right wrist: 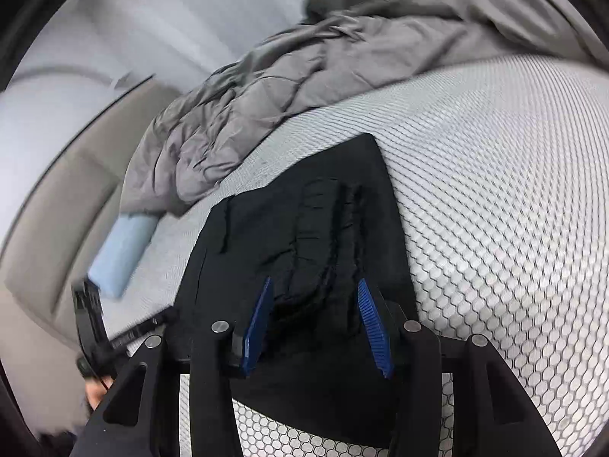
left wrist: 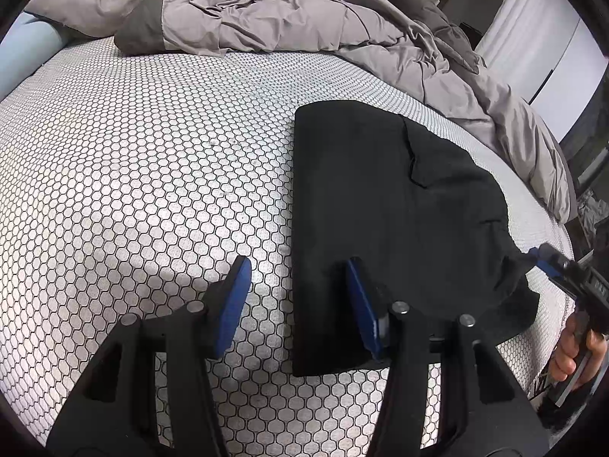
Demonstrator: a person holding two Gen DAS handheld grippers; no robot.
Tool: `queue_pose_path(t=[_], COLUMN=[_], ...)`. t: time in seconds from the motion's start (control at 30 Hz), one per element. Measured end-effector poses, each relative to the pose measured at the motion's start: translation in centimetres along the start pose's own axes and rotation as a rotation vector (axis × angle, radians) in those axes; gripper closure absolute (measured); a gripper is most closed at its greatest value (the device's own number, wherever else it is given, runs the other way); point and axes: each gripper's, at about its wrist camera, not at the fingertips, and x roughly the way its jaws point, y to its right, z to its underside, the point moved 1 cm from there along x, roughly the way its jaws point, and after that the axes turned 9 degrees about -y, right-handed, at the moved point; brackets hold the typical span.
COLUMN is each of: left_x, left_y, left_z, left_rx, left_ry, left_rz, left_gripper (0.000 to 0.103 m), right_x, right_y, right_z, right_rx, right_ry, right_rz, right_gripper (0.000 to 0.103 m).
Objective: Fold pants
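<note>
Black pants (left wrist: 380, 209) lie folded into a compact block on the honeycomb-patterned mattress (left wrist: 152, 171). My left gripper (left wrist: 300, 304) is open, its jaws astride the pants' near left edge, one blue pad (left wrist: 232, 304) over the mattress, the other pad (left wrist: 361, 304) over the cloth. My right gripper (right wrist: 319, 323) is open just above the bunched waist end of the pants (right wrist: 304, 228), with cloth showing between its pads. The right gripper also shows in the left wrist view (left wrist: 548, 262), at the pants' right edge, held by a hand.
A rumpled grey duvet (left wrist: 285, 11) is piled along the far side of the mattress. A light blue pillow (left wrist: 23, 49) lies at the far left corner. The bed's edge and white wardrobe doors (left wrist: 540, 38) lie to the right.
</note>
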Motion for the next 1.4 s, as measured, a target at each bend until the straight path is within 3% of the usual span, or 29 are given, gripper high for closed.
queue_pose_path(t=[0.17,0.27,0.33,0.4,0.47,0.5,0.53,0.57,0.67,0.77,0.8,0.93,1.17,1.23,1.33,1.4], left_x=[0.0,-0.2,-0.4,-0.6,-0.5,-0.5,-0.4,-0.5,-0.8,-0.8,-0.7,-0.7,-0.7,-0.6,-0.5,-0.5], left_y=[0.1,0.1,0.1,0.0,0.0,-0.1,-0.1,-0.1,-0.1,0.0,0.0,-0.1,-0.4,-0.3,-0.2,-0.2], left_z=[0.2,0.3,0.3,0.3,0.3,0.3,0.3,0.4,0.3,0.4,0.4,0.4,0.5,0.5,0.7,0.8], left_rx=[0.006,0.008,0.006,0.006,0.004,0.003,0.002,0.001,0.003,0.012,0.013,0.006,-0.002,0.003,0.008,0.009], left_ry=[-0.001,0.003,0.007,0.009,0.005,0.000,-0.002,-0.003,0.002,0.001,-0.002,-0.001,-0.003,-0.003,-0.004,-0.004], left_rz=[-0.003,-0.003,0.000,0.001,-0.001,-0.002,-0.001,-0.003,-0.001,0.001,0.000,0.002,0.003,0.001,0.002,0.001], left_gripper=[0.055,0.055,0.055,0.055,0.055,0.055,0.055,0.055,0.055,0.055,0.055,0.055,0.055,0.055,0.055,0.055], right_x=[3.9,4.1,2.9,1.5,1.2,1.8,2.7,3.7,2.4,0.9,0.9,1.9,-0.3,0.6,3.0,3.3], right_y=[-1.0,-0.9,-2.3,-3.5,-3.2,-2.6,-1.6,-0.3,2.3,3.5,3.9,4.9,2.7,1.8,1.3,1.7], right_z=[0.4,0.8,0.8,0.5,0.5,0.5,0.5,0.4,0.1,-0.1,-0.2,-0.8,-0.8,-0.8,-0.6,-0.5], right_rx=[0.012,0.024,-0.047,-0.115,-0.126,-0.117,-0.097,-0.057,0.088,0.135,0.146,0.213,0.131,0.070,0.021,0.036], right_ry=[-0.129,-0.094,-0.015,0.051,0.049,0.032,0.004,-0.044,-0.040,-0.007,-0.012,-0.022,0.041,0.007,-0.093,-0.108], right_rz=[-0.030,0.025,0.034,0.060,0.149,0.246,0.349,0.376,0.139,0.008,-0.035,-0.223,-0.166,-0.081,0.035,0.036], right_gripper=[0.056,0.068,0.083,0.088,0.088,0.087,0.087,0.087,0.081,0.059,0.056,0.056,0.051,0.036,0.034,0.034])
